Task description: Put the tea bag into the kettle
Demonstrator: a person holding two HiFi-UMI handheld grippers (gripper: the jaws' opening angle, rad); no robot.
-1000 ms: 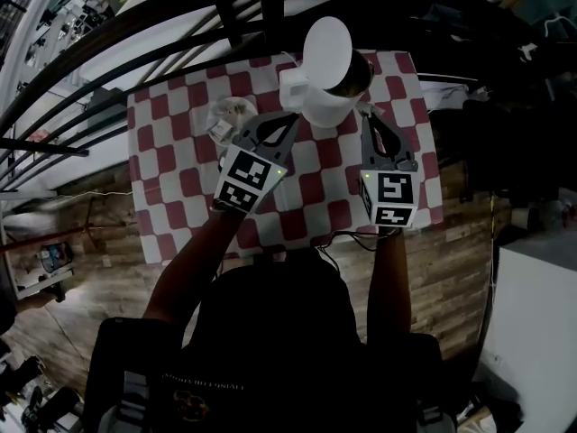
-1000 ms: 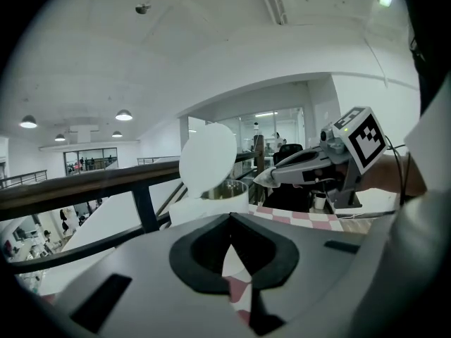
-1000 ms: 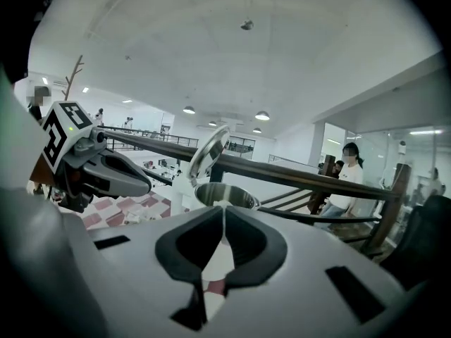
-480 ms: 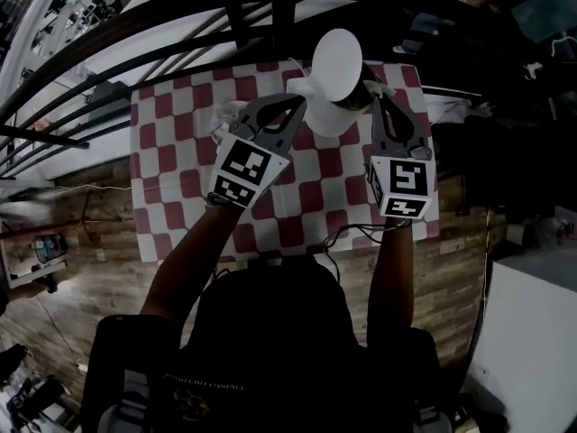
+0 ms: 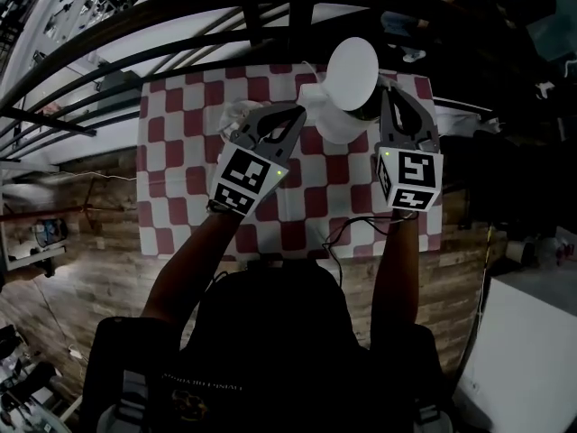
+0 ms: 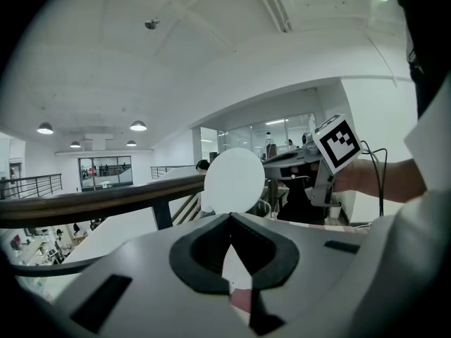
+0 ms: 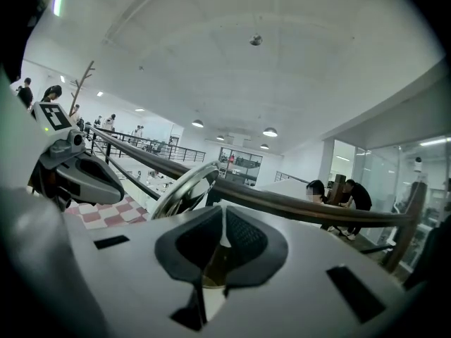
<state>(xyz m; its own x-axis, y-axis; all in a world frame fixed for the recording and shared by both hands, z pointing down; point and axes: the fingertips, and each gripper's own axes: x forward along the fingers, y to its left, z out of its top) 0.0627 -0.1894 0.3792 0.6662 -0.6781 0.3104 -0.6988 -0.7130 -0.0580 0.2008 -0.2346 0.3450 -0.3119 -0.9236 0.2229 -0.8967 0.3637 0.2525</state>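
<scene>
A white kettle [image 5: 341, 120] stands at the far middle of the checked table, its round lid [image 5: 353, 72] tipped up and open. My right gripper [image 5: 388, 93] sits just right of the kettle's mouth. In the right gripper view it [image 7: 224, 225] is shut on a small white piece, which looks like the tea bag [image 7: 225, 240]; the rest of the bag is hidden. The lid's shiny inside [image 7: 184, 189] shows just beyond. My left gripper [image 5: 297, 112] is shut with nothing seen in it, just left of the kettle. The lid [image 6: 235, 182] stands right above the jaws [image 6: 229, 217].
The red and white checked cloth [image 5: 180, 152] covers the table. A white crumpled thing [image 5: 236, 114] lies on it under the left gripper's side. A dark railing [image 5: 180, 25] runs beyond the far edge. A cable [image 5: 347, 231] hangs at the near edge over wooden floor.
Both grippers have risen and moved away from me toward the kettle. The right one has come up beside the kettle's mouth. Both stayed shut.
</scene>
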